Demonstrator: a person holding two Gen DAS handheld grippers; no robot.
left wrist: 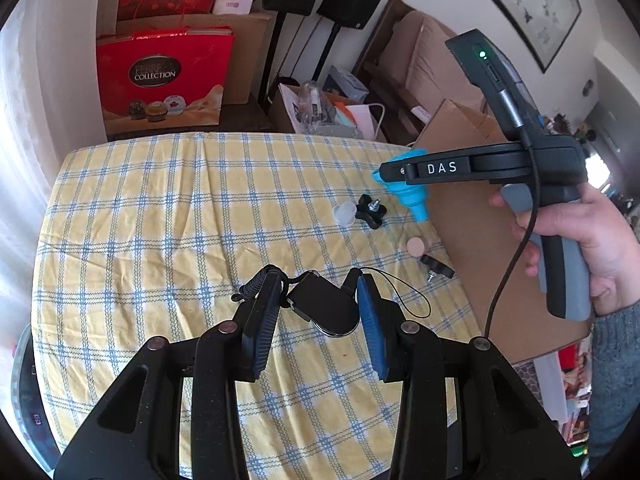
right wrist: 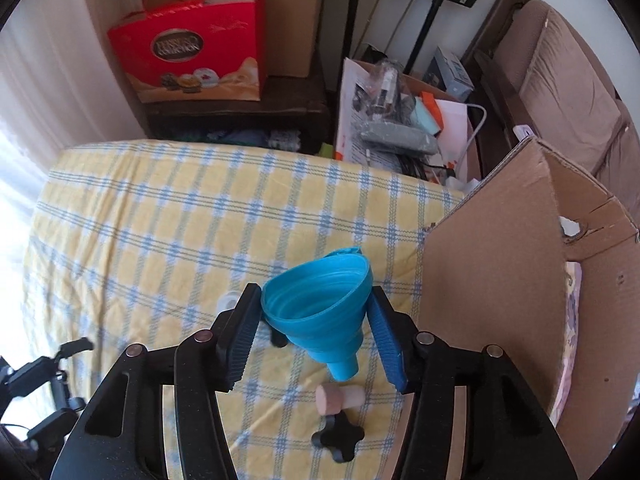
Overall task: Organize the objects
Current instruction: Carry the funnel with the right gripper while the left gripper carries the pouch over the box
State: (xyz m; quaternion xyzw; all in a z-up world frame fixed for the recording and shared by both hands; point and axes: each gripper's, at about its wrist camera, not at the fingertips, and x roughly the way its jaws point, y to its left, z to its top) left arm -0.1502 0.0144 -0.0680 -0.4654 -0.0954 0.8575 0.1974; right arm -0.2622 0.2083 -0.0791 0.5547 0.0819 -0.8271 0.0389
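My right gripper [right wrist: 314,334] is shut on a blue collapsible funnel [right wrist: 320,308] and holds it above the checked tablecloth, left of the cardboard box [right wrist: 492,280]. In the left wrist view the funnel [left wrist: 414,200] hangs from the right gripper [left wrist: 394,170]. My left gripper [left wrist: 316,308] is shut on a black flat device with a cord [left wrist: 324,306], just above the cloth. On the cloth lie a wooden peg [right wrist: 338,398], a black star knob [right wrist: 340,436], a second black knob [left wrist: 370,210] and a small white cup [left wrist: 344,214].
The table wears a yellow and blue checked cloth [left wrist: 160,220]. A tall open cardboard box [left wrist: 472,220] stands at its right edge. Behind are a red gift bag [left wrist: 164,80], a cluttered carton [right wrist: 392,120], speaker stands and a brown sofa [right wrist: 560,92].
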